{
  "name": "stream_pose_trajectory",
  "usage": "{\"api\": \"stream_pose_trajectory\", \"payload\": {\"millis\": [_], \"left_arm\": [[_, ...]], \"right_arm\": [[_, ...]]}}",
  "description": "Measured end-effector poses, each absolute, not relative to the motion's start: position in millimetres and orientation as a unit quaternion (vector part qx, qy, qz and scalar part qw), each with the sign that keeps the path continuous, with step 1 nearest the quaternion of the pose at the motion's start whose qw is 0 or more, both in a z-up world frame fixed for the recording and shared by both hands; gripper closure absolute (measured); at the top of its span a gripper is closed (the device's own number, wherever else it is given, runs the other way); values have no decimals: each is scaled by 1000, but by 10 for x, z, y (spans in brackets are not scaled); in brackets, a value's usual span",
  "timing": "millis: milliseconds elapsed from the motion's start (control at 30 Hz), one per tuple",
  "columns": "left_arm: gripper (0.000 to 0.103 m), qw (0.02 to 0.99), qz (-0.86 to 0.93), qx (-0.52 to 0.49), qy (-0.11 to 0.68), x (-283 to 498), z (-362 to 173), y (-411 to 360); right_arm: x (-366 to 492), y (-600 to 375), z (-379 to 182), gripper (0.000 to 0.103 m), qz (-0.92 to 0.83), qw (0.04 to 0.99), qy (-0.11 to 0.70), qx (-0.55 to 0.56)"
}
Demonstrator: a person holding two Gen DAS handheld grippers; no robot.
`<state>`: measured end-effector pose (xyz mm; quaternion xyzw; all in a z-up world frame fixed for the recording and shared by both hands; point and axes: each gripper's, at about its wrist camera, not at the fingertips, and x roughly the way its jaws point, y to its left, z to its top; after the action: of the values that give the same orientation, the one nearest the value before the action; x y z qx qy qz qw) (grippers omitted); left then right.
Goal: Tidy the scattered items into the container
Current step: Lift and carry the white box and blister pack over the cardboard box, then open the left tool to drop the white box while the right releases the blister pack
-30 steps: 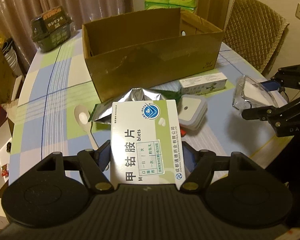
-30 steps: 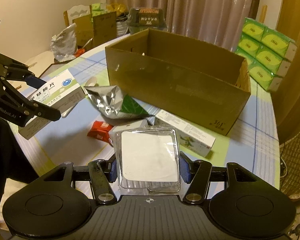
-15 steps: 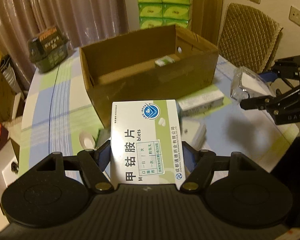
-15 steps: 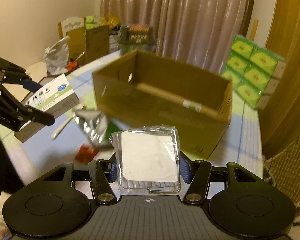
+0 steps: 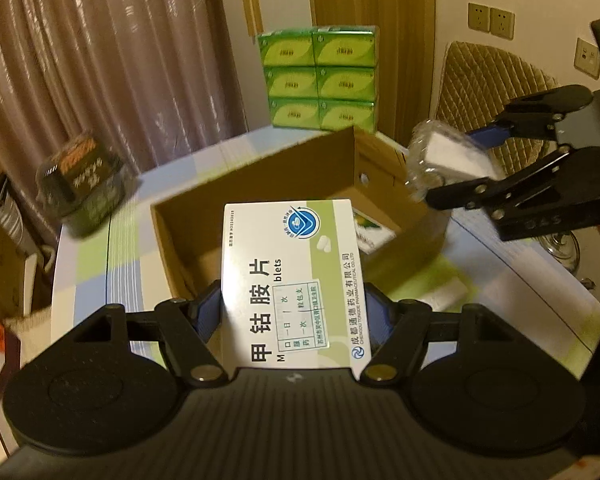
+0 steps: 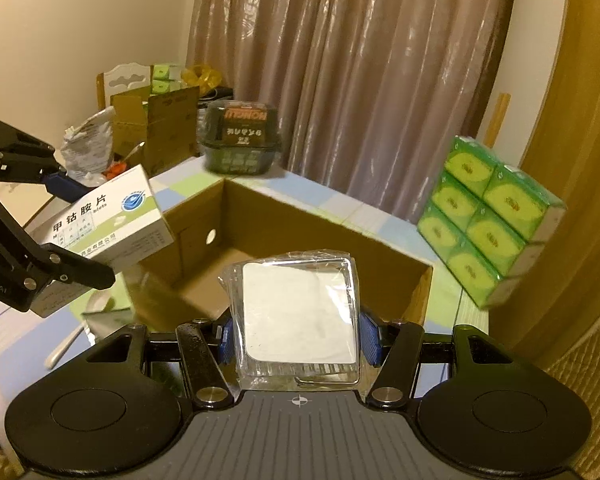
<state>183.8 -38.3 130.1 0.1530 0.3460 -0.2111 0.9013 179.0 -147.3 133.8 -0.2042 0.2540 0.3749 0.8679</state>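
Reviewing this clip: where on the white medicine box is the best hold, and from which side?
Across its two narrow long edges, near one short end, coming in flat along its length. The left gripper holds the medicine box this way; its broad printed face stays up.

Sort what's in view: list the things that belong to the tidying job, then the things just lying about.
Job:
cardboard box
medicine box in left claw
clear packet in right claw
white spoon

Lying about:
green tissue packs
dark container
quilted chair
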Motion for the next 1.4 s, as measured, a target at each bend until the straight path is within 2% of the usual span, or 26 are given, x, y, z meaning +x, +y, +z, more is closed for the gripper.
{"api": "stream_pose_trajectory", "payload": {"millis": [667,1067,1133,1400], "left_arm": [[36,908,-201,114,351,2911,949,-396],[34,906,-193,87,366,3111,652,-355],[26,908,-185,80,366,3107,624,-322],[25,911,-177,86,363,2963,610,-211]], "right_arm": [[2632,-1193,1074,48,353,875,279,-181],[2802,-1084,862,48,348,872,296,-174],[2817,-1077,826,48,347,872,298,-174],[2827,-1093,745,48,342,871,306,-175]]}}
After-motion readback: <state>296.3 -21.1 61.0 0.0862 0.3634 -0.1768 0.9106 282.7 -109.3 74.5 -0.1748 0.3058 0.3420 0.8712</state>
